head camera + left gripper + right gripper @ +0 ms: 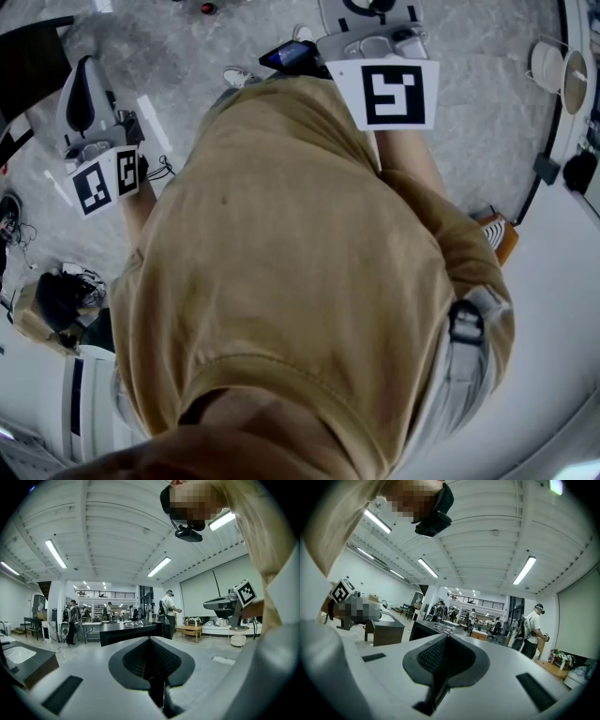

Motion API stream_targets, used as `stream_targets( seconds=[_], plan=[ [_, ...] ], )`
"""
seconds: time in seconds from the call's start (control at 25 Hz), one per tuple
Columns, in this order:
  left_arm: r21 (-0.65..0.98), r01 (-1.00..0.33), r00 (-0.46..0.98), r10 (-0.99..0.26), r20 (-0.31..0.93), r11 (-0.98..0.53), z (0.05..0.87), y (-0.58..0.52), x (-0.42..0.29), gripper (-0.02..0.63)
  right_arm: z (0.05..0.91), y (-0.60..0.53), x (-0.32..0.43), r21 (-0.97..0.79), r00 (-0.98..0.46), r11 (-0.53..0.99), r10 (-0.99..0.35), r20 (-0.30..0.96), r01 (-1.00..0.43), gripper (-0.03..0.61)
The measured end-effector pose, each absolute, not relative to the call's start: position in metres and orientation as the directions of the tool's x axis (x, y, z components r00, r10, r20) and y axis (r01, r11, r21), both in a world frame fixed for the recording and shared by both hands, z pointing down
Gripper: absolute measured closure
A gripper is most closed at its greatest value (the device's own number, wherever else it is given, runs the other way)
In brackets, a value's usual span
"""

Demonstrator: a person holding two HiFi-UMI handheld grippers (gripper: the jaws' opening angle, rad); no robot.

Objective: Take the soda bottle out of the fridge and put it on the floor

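We hold both grippers out ahead of our tan shirt (300, 262), which fills the middle of the head view. The left gripper (151, 654) sits off the shirt's left edge, its marker cube (103, 183) nearest the shirt and its nose pointing away over the grey floor (487, 75). Its forearm (138, 217) comes out from under the shirt's left side. The right gripper (443, 654) sits beyond the shirt's far edge, its own marker cube (387, 94) just above the cloth, with the right forearm (405, 157) running back into the shirt. Both grippers point roughly level, out into a long hall with ceiling strip lights.

The left jaws are pressed fully together, the dark pads meeting along one seam with nothing between them. The right jaws are closed the same way and hold nothing.

A dark bench (131, 631) stands ahead of the left gripper. The soda bottle and the fridge appear in none of our views, so we cannot tell where they are.
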State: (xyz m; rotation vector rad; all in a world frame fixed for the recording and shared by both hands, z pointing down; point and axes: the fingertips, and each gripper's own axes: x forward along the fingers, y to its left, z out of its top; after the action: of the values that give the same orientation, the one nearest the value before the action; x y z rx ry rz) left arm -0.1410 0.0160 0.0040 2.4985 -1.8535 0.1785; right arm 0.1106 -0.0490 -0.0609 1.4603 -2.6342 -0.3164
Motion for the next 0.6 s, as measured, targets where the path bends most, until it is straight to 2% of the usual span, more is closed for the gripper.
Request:
stream_targets(
  seconds=[0.6],
  plan=[
    [-0.049, -0.968, 0.243, -0.966, 0.088, -0.248, -0.003, 0.049, -0.144, 0.612, -0.069, -0.029, 0.1, 0.249, -0.567, 0.546, -0.824, -0.014, -0.8, 0.577]
  ],
)
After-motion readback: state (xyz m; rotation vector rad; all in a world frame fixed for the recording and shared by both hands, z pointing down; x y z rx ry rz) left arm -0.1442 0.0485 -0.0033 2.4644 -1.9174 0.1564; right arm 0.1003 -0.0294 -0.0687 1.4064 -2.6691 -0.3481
